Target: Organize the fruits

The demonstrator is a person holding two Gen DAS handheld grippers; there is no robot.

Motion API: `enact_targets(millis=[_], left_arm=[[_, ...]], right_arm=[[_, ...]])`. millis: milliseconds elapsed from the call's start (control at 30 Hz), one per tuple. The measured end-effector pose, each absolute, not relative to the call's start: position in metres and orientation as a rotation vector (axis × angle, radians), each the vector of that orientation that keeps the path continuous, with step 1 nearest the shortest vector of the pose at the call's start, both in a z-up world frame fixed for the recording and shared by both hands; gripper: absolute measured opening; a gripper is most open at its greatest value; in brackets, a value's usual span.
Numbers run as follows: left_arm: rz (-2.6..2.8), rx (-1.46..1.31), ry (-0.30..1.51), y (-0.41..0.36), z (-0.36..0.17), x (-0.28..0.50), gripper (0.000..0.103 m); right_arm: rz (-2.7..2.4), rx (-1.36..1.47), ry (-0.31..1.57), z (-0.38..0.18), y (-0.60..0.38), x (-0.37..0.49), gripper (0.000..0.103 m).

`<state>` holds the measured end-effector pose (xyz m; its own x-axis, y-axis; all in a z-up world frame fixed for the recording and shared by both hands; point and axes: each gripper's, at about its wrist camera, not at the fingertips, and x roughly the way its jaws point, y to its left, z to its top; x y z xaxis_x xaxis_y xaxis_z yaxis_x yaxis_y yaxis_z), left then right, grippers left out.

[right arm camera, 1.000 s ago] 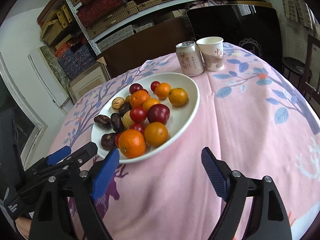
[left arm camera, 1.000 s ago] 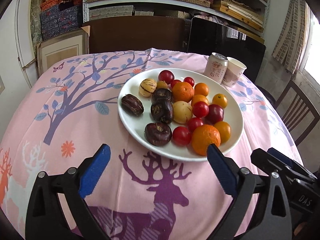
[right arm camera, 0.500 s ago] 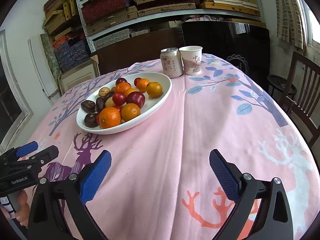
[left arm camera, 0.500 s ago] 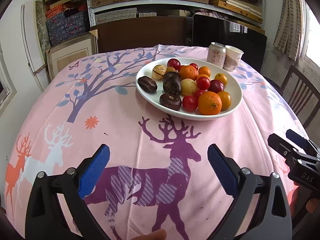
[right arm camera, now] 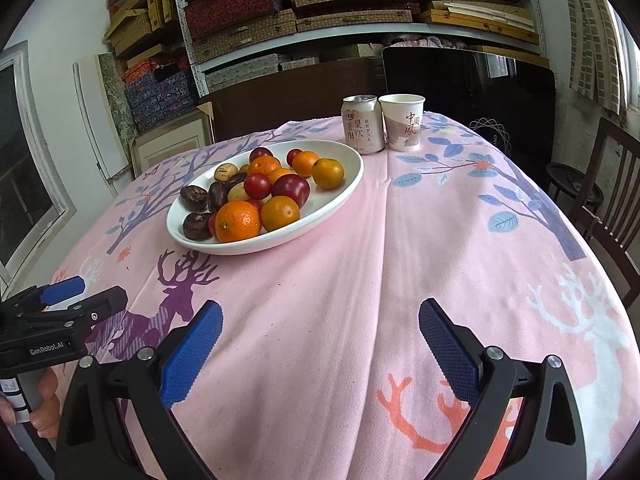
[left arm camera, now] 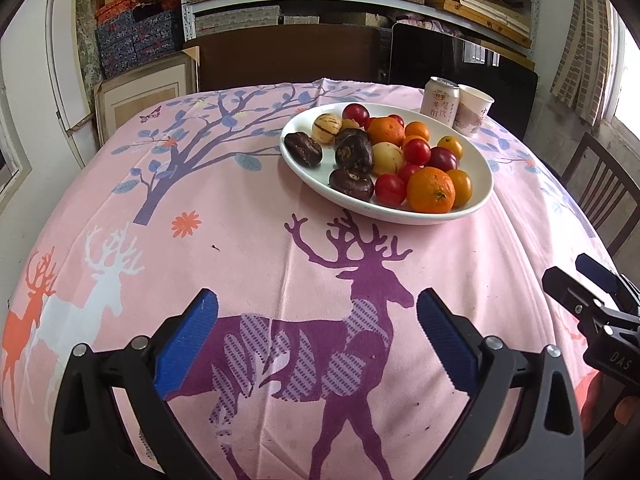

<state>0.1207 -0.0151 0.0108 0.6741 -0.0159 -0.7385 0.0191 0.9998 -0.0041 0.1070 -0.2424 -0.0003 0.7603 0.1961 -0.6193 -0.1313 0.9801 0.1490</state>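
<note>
Fruits [right arm camera: 256, 196] are lying on the white plate [right arm camera: 340, 196]. I am reading "GenRobot.AI" on my left gripper [left arm camera: 316, 340]. Both it and my right gripper [right arm camera: 320, 344] are standing spread, pinching nothing.

The table's [right arm camera: 360, 280] near half lies bare; the plate [right arm camera: 344, 196] of fruit, can [right arm camera: 362, 126] and cup [right arm camera: 402, 126] crowd its far edge.

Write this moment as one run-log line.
left gripper: open, empty | right gripper: open, empty | fruit: all on plate | can, cup: behind plate
</note>
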Motion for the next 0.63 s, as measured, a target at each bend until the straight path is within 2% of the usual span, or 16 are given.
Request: enact_targets(millis=[167, 633], left_arm=[[-0.043, 0.014, 0.802, -0.017, 0.006, 0.116, 0.098], [-0.038, 0.047, 0.876, -0.028, -0.006, 0.116, 0.098]], right_arm=[[0.192, 0.081, 0.673, 0.002, -0.238, 0.104, 0.099], [0.226, 0.014, 0.691, 0.000, -0.224, 0.099, 0.099]])
